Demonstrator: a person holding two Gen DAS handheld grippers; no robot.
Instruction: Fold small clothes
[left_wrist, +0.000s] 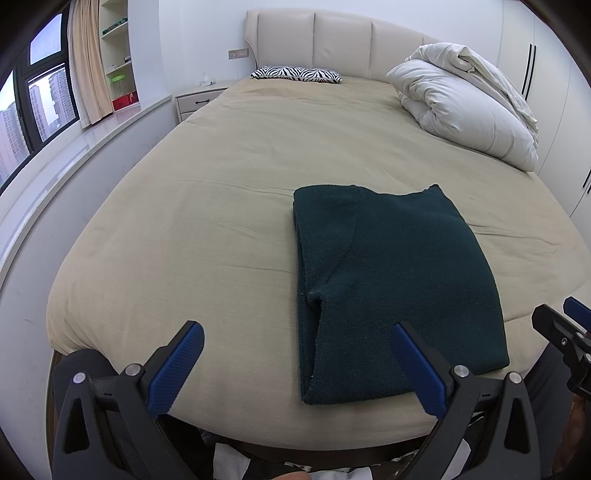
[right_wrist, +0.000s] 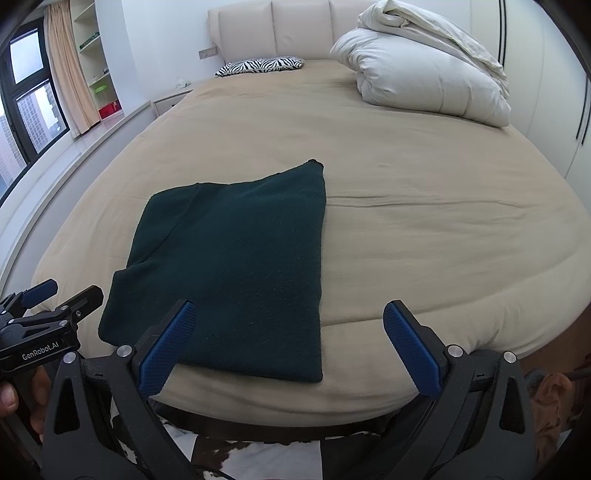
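While the dark green knit garment (right_wrist: 236, 266) lies folded flat near the foot edge of the beige-sheeted bed (left_wrist: 207, 192), I hold left claw (left_wrist: 295, 363) & right claw (right_wrist: 290, 345) released, nothing gripped. Fold looks nearly done imo; next needs a grab on the near hem for one more halving.

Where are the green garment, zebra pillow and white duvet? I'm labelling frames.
green garment (right_wrist: 236, 266), right wrist view, middle of top layer.
zebra pillow (left_wrist: 295, 74), left wrist view, its centre.
white duvet (right_wrist: 421, 77), right wrist view, front bulge.
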